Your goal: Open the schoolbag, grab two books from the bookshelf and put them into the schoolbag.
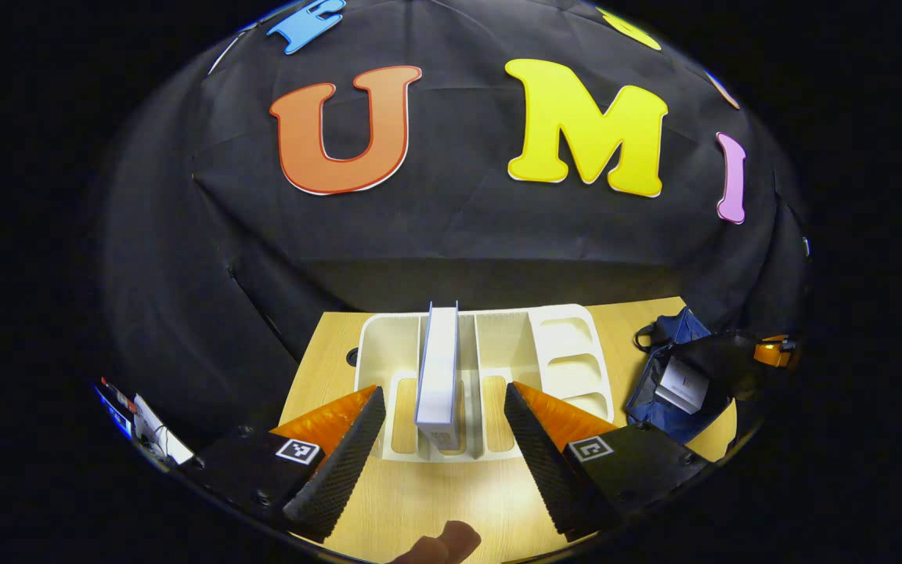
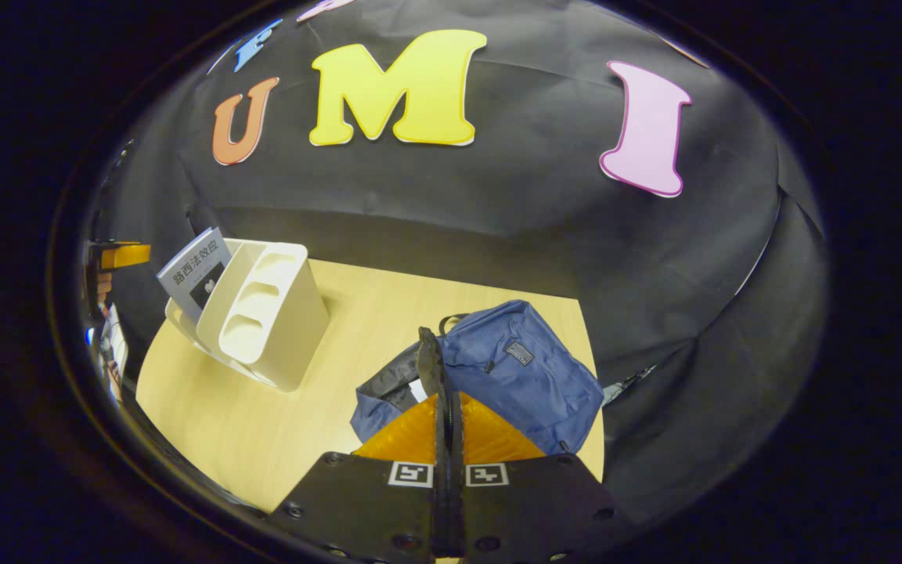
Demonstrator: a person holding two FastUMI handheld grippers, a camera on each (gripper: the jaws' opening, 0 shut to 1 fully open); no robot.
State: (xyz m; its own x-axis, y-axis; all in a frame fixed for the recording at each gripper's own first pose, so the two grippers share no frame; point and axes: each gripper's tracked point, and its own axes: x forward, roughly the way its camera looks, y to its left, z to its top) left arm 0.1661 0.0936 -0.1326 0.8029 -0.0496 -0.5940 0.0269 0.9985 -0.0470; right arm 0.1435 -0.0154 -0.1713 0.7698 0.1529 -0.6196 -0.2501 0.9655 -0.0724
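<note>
At the centre of the left gripper view a book [image 1: 438,374] stands upright in your white bookshelf [image 1: 568,352], your left gripper [image 1: 441,439] wide open around it untouching, while lower centre in the right gripper view your right gripper [image 2: 446,392] pinches the open blue schoolbag's [image 2: 525,368] edge.

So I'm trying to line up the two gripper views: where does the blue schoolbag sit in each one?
Left gripper view: schoolbag at the right edge, on the table, right of the white bookshelf.
Right gripper view: schoolbag at centre, just beyond the right gripper.
Shared landmark: the bookshelf, with an upright book.
</note>
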